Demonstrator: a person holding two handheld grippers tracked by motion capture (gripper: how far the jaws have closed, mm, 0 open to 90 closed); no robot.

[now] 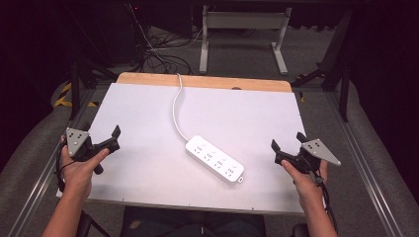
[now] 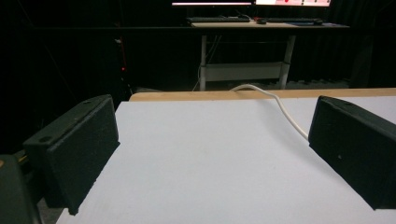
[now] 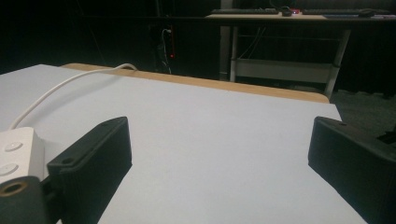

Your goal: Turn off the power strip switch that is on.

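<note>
Left gripper (image 1: 109, 139) and right gripper (image 1: 282, 150), each with jaws spread wide and holding nothing, flank a white power strip (image 1: 215, 159) lying flat at mid-table (image 1: 247, 113). The strip's long axis runs diagonally, cable (image 1: 176, 106) end away from the person; the right gripper appears slightly nearer its socket end.

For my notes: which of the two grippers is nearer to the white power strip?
The right gripper: the power strip lies right of centre, with less bare table between.
</note>
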